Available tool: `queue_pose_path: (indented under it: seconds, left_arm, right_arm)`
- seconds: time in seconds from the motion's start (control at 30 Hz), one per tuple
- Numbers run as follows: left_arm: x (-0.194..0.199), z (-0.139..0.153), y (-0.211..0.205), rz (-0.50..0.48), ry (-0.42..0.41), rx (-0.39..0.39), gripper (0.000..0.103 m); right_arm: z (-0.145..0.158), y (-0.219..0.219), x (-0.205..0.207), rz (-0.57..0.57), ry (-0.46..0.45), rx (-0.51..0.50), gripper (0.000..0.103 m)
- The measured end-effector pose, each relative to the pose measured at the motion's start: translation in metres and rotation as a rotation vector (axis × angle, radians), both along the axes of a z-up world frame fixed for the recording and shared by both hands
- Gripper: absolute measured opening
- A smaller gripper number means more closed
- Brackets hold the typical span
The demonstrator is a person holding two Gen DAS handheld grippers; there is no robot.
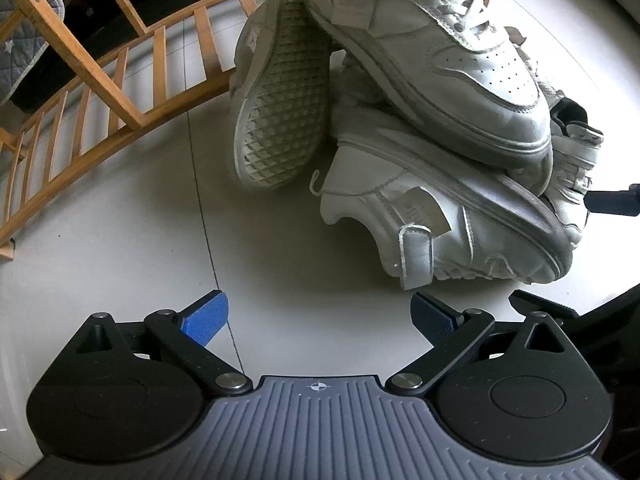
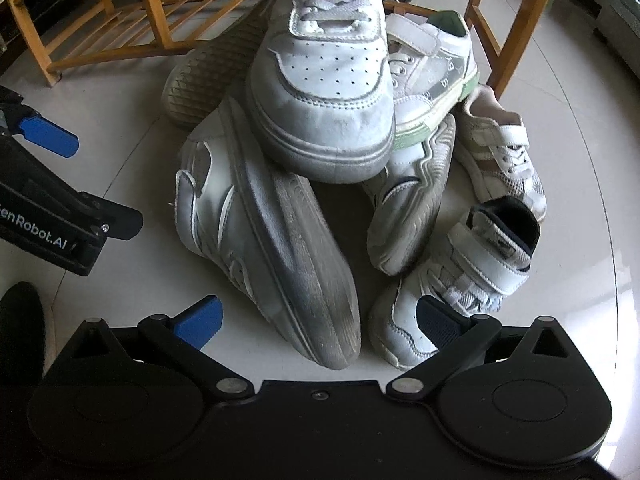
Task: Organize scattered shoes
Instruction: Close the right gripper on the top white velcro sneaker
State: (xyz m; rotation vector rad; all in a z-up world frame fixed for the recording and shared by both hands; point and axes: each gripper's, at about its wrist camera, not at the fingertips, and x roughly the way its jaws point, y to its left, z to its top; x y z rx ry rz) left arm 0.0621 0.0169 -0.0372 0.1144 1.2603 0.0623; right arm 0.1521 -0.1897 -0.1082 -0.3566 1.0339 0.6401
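White sneakers piled before the bamboo shoe rack (image 2: 120, 20) — both grippers' jaws apart, empty.
Top sneaker (image 2: 324, 92) looks light, stiff-soled; pinch its collar.

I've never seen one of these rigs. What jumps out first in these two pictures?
A pile of white sneakers on the pale floor, crowned by a big laced sneaker resting on a sneaker lying on its side. Behind stands a wooden rack. Both grippers, left and right, hang open and empty before the pile.
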Motion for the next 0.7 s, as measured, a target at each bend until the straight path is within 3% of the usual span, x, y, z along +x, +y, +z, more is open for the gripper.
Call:
queue_pose_path:
  seconds: [0.43, 0.7]
  left_arm:
    - [0.0, 0.001, 0.018, 0.018, -0.006, -0.009, 0.099]
    - [0.001, 0.005, 0.035, 0.064, -0.039, -0.004, 0.099]
  right_arm:
    - [0.012, 0.01, 0.003, 0.098, -0.03, 0.022, 0.103]
    - [0.038, 0.011, 0.025, 0.103, -0.095, 0.024, 0.103]
